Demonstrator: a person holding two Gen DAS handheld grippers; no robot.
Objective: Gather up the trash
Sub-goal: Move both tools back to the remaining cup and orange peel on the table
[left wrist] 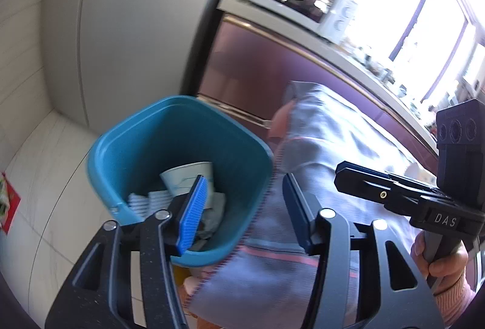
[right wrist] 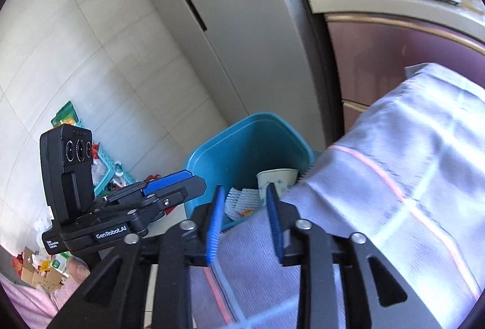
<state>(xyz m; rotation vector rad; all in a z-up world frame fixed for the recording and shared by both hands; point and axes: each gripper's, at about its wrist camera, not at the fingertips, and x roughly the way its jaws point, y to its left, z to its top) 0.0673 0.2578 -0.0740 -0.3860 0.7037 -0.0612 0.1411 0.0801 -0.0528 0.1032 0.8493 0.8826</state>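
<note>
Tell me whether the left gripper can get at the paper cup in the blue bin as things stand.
Probably yes. The left gripper hangs over the blue bin, jaws open and empty. The paper cup lies on top of the other trash, with nothing above it; the cloth-covered table edge stays to one side.

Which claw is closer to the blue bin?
Left. The left claw hangs open right at the blue bin, one finger over its inside. The right claw sits open further over the striped cloth beside it.

Left claw, right claw: both agape, empty.
</note>
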